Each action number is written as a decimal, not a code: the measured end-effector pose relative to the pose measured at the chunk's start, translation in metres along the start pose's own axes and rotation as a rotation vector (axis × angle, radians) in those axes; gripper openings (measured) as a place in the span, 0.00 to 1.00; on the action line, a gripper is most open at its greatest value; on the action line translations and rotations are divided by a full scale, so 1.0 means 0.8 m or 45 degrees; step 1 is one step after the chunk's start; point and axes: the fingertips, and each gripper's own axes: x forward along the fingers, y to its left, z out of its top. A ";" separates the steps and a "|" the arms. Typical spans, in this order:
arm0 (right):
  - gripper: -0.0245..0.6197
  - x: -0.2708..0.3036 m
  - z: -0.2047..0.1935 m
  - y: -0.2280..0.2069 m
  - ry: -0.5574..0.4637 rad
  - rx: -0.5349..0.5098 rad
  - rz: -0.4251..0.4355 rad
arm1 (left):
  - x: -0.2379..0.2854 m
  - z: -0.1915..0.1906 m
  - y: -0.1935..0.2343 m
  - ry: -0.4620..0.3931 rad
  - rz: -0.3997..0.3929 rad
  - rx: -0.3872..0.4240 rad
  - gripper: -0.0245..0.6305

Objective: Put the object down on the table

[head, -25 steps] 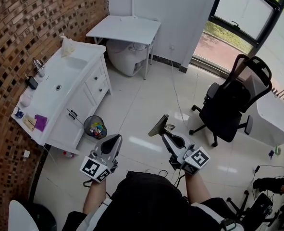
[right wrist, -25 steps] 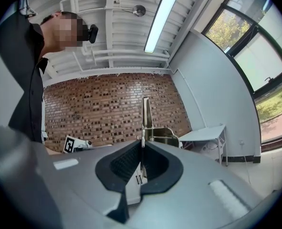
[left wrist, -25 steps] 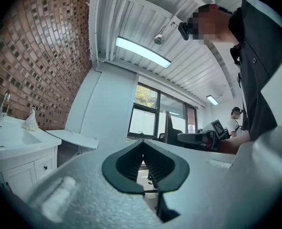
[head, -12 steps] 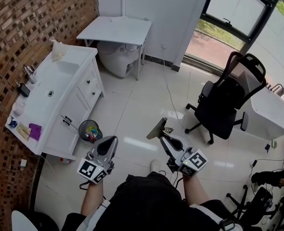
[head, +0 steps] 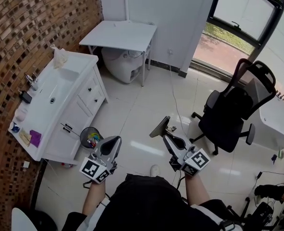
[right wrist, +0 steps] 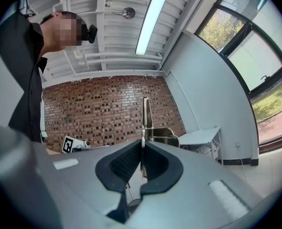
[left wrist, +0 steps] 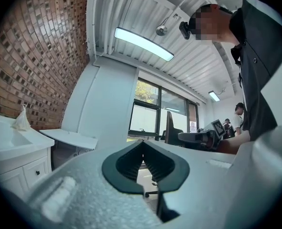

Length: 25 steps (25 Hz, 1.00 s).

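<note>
brick wall: red-brown, speckled with dark and pale bricks
vanity cabinet, table: white
floor: glossy off-white tiles
office chair: black
waste bin: black mesh, multicoloured contents
cloth: purple
left gripper, right gripper: grey, black-and-white square markers
flat tool: dark grey

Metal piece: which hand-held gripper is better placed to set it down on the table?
Right. The right hand-held gripper is shut on the metal piece; the left hand-held gripper is shut and empty.
</note>
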 end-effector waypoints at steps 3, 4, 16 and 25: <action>0.05 -0.003 0.011 -0.041 -0.031 -0.009 -0.004 | 0.032 -0.001 0.001 0.010 0.016 0.009 0.03; 0.05 -0.005 0.014 -0.053 -0.035 -0.005 -0.003 | 0.042 -0.002 0.001 0.014 0.025 0.010 0.03; 0.05 -0.062 0.022 -0.169 0.011 0.053 -0.004 | 0.172 -0.039 -0.035 0.049 0.053 -0.037 0.03; 0.05 -0.044 0.013 -0.212 0.029 0.097 -0.018 | 0.203 -0.065 -0.016 0.136 0.045 -0.052 0.03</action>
